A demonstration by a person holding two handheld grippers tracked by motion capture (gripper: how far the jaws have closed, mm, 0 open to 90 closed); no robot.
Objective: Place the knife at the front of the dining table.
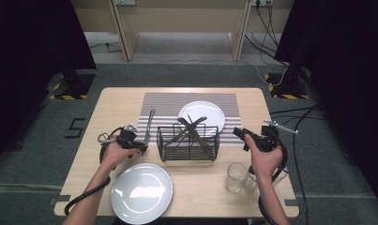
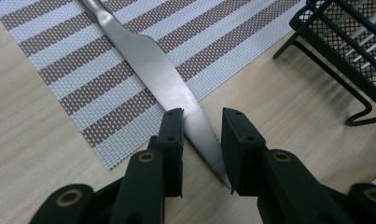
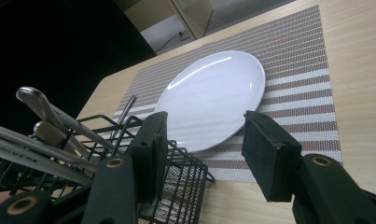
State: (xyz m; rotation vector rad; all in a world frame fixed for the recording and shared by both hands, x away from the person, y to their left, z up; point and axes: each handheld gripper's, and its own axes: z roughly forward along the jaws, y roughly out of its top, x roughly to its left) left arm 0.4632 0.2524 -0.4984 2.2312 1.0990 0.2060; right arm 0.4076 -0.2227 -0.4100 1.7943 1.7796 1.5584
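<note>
Desk [image 1: 252, 101] first: pale wood, with a striped placemat [image 1: 164, 104] across its far half. A black wire basket [image 1: 188, 142] sits mid-desk at the mat's near edge, holding crossed cutlery [image 1: 192, 129]. One white plate [image 1: 215, 112] lies on the mat behind the basket, a second white plate [image 1: 141, 192] sits near you on the left, and a glass mug [image 1: 236, 177] stands near you on the right.

The knife [image 2: 150, 63] lies on the left edge of the mat, handle away from you, blade tip running off onto bare wood just left of the basket. Your left gripper [image 2: 202, 135] straddles that tip: jaws partly open, one pad against the blade's side, the other touching the tip, not visibly clamped. Your right gripper [image 3: 202, 154] hovers over the basket's right end, jaws wide, nothing in them.

Step looks like placing or picking the knife beside the plate setting; can't tell which. For a pick, close squarely on the blade before lifting; if releasing, open wider and back straight off without dragging it.
</note>
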